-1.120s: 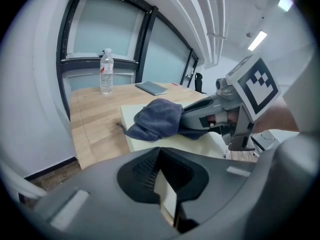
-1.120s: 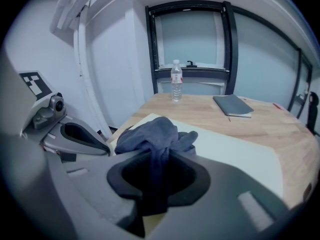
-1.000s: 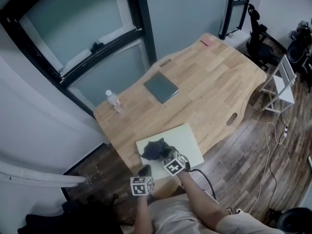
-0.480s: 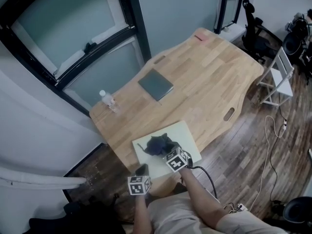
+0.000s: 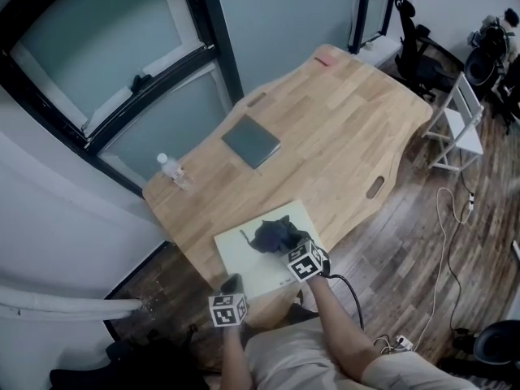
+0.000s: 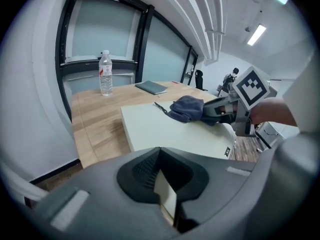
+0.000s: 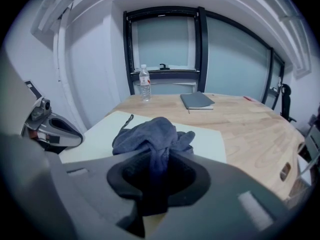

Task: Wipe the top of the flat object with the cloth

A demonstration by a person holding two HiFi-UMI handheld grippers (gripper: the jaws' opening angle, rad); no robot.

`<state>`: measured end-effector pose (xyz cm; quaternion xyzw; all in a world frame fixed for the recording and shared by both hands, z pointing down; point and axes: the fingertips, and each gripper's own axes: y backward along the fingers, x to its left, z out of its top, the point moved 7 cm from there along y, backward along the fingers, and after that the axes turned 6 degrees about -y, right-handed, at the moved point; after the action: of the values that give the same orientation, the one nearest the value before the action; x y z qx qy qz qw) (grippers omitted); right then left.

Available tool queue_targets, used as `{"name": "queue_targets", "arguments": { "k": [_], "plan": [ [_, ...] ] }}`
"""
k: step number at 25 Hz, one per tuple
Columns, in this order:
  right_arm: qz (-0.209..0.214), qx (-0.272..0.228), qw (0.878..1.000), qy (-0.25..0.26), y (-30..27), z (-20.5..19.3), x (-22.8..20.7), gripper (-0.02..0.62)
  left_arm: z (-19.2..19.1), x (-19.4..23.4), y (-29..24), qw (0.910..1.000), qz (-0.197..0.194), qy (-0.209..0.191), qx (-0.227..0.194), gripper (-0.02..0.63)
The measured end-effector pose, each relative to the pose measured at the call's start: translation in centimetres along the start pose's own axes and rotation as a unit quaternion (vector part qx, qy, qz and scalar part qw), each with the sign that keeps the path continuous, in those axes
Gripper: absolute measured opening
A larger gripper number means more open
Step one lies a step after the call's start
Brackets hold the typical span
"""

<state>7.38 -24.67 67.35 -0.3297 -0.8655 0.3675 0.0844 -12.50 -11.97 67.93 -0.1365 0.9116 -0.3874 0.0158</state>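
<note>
Since a second ago your right gripper (image 5: 286, 247) has dragged the dark blue cloth (image 5: 272, 234) further across the pale board (image 5: 242, 260), which lies at the wooden table's (image 5: 341, 120) near edge. Its jaws pinch a fold of cloth; your left gripper (image 5: 232, 286) clamps the board's near edge. The cloth looks soft, light and likely to bunch; the board seems stiff and smooth. The water bottle's (image 5: 167, 167) red label is unreadable.

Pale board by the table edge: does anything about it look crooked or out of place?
The pale board seems to jut past the near edge of the wooden table, where the left hand-held gripper clamps it. The cloth on it is bunched, not spread.
</note>
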Motion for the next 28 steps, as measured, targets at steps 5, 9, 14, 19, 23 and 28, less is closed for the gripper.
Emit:
{"name": "queue_targets", "arguments": {
  "k": [5,9,14,19,23,28],
  "plan": [
    [-0.024,-0.001,1.000,-0.016,0.9,-0.7,-2.1,0.083,-0.1,0.0,0.1,1.0000,0.002,0.004,-0.008,0.008],
    [-0.046,-0.005,0.998,-0.032,1.6,-1.2,-3.8,0.083,-0.1,-0.1,0.0,0.9999,0.006,0.005,-0.011,0.008],
    [-0.070,-0.010,0.996,-0.049,2.3,-1.8,-5.4,0.083,-0.2,-0.1,0.2,0.9998,0.010,0.006,-0.016,0.008],
    [-0.106,-0.015,0.991,-0.075,3.3,-2.6,-7.0,0.083,-0.2,-0.1,0.1,0.9998,0.005,0.005,-0.019,0.008],
    [-0.131,-0.019,0.987,-0.087,4.2,-3.3,-8.0,0.084,-0.2,0.0,0.1,0.9997,0.003,0.002,-0.024,0.008],
    [-0.185,-0.007,0.976,-0.112,6.1,-4.8,-9.4,0.084,-0.4,0.0,0.2,0.9996,-0.008,-0.005,-0.028,0.008]
  ]
}}
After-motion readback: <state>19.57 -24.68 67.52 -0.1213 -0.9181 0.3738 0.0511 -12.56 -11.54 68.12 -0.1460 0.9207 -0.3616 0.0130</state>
